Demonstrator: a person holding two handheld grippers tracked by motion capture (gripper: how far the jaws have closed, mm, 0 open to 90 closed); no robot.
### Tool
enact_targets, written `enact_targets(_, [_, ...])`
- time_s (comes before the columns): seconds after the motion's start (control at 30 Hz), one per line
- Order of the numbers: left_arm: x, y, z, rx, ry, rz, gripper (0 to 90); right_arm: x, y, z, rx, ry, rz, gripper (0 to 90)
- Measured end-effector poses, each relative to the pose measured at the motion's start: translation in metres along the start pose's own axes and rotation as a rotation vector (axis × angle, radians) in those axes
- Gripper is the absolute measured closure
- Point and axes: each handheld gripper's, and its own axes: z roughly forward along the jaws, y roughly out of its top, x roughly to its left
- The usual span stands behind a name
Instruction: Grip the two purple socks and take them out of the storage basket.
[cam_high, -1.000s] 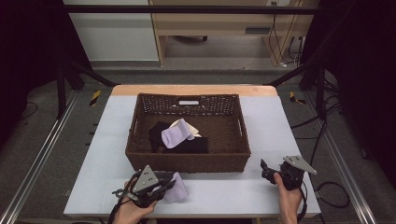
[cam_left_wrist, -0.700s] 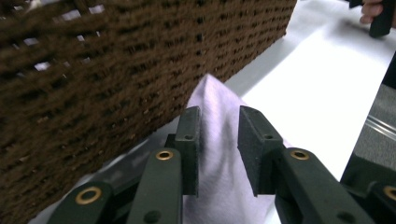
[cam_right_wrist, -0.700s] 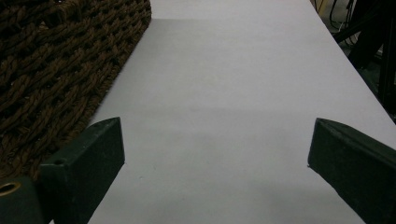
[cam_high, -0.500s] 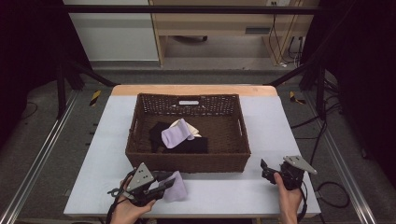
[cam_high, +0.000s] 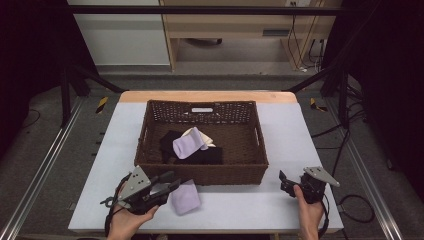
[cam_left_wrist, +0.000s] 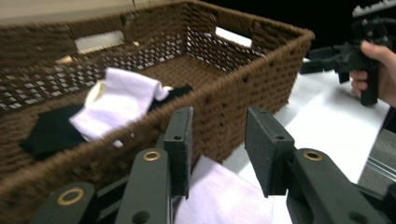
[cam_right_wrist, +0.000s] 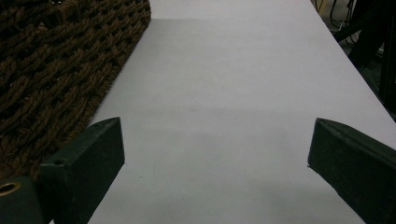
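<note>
A brown wicker basket (cam_high: 201, 175) stands mid-table and holds a lavender cloth (cam_high: 187, 146), a black cloth (cam_high: 200, 156) and a cream cloth (cam_high: 196, 133). A second lavender cloth (cam_high: 185, 196) lies folded on the table in front of the basket. My left gripper (cam_high: 174, 181) hovers just above that cloth's left edge. Its jaws have just been opening, and nothing is between them. From the left gripper view, my left gripper (cam_left_wrist: 219, 116) points at the basket wall (cam_left_wrist: 252, 88), with the folded cloth (cam_left_wrist: 224, 198) below it. My right gripper (cam_high: 283, 182) is open over bare table, right of the basket.
The white table (cam_high: 300, 140) has free room either side of the basket. My right gripper (cam_right_wrist: 215, 140) looks along the table, with the basket wall (cam_right_wrist: 51, 70) at its left. The table's right edge (cam_right_wrist: 359, 70) drops to the floor and cables.
My left gripper has opened and risen off the folded lavender cloth, which stays on the table. The right hand has not moved.
</note>
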Motion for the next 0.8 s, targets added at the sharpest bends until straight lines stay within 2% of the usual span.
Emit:
enact_targets(0.17, [0.005, 0.011, 0.0, -0.019, 0.02, 0.007, 60.2, 0.0, 0.0, 0.0, -0.002, -0.005, -0.004, 4.2])
enact_targets(0.33, [0.018, 0.029, 0.005, -0.06, 0.055, -0.011, 56.7, 0.0, 0.0, 0.0, 0.001, -0.006, 0.003, 4.2])
enact_targets(0.43, [0.021, 0.036, 0.008, -0.065, 0.061, -0.017, 55.8, 0.0, 0.0, 0.0, 0.001, -0.005, 0.004, 4.2])
enact_targets(0.63, [0.032, 0.067, 0.021, -0.085, 0.094, -0.006, 53.3, 0.0, 0.0, 0.0, 0.002, -0.005, 0.006, 4.2])
enact_targets(0.77, [0.037, 0.079, 0.028, -0.087, 0.109, 0.002, 50.9, 0.0, 0.0, 0.0, 0.0, -0.002, 0.007, 4.2])
enact_targets(0.8, [0.04, 0.086, 0.035, -0.081, 0.121, 0.005, 50.4, 0.0, 0.0, 0.0, 0.001, -0.001, 0.006, 4.3])
